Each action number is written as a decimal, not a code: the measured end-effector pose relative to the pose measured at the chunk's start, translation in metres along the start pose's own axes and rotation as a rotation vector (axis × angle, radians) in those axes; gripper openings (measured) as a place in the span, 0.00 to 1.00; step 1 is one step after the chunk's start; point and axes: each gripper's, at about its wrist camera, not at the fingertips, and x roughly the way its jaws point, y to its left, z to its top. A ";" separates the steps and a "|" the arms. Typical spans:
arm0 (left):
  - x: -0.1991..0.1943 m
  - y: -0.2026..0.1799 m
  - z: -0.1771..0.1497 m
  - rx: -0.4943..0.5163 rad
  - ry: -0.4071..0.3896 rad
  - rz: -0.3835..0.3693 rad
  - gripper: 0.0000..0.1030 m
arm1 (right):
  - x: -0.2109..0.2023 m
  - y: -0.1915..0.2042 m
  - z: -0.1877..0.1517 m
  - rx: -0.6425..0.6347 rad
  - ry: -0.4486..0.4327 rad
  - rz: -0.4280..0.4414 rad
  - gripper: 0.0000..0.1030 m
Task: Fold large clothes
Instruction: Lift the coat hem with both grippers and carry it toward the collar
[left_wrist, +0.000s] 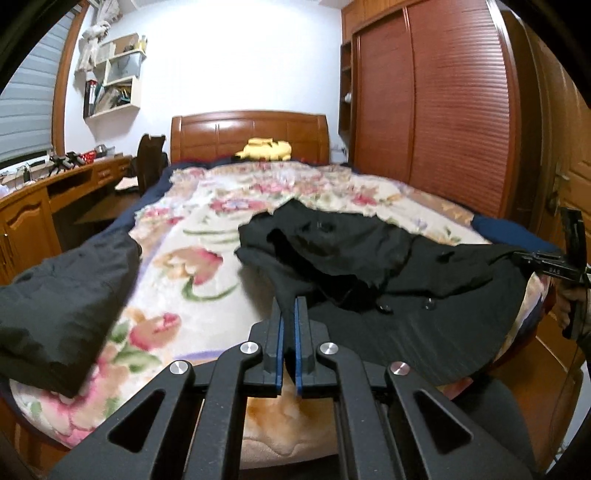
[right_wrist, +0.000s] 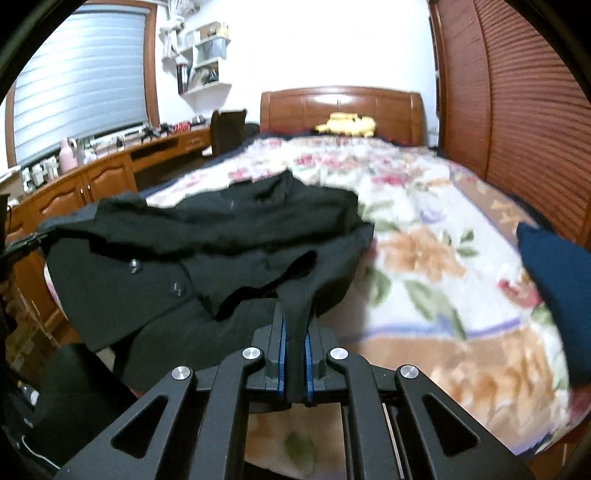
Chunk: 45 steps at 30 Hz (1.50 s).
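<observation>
L gripper (left_wrist: 290, 306) fingers pinched on black coat (left_wrist: 369, 266) edge; R gripper (right_wrist: 295, 321) likewise clamped on its fabric. Coat lies bunched on the bed (left_wrist: 192, 251). I'd lift both evenly, keep edge taut, lay w/o wrinkles.

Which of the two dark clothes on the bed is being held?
The black buttoned coat, pinched by both the left hand-held gripper and right hand-held gripper. The dark grey garment lies untouched.

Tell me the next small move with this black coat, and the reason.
Probably draw both grippers apart to stretch the hem. The left gripper and right gripper each pinch the black coat, which lies bunched and rumpled on the floral blanket.
</observation>
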 end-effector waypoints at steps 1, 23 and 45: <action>-0.004 0.000 0.002 -0.001 -0.011 -0.001 0.05 | -0.007 0.001 0.003 -0.003 -0.014 0.003 0.07; -0.104 -0.013 0.087 0.070 -0.227 -0.010 0.04 | -0.138 0.025 0.036 -0.094 -0.238 0.035 0.07; 0.100 0.048 0.079 -0.023 0.065 0.157 0.05 | 0.081 -0.028 0.065 -0.054 -0.031 -0.064 0.07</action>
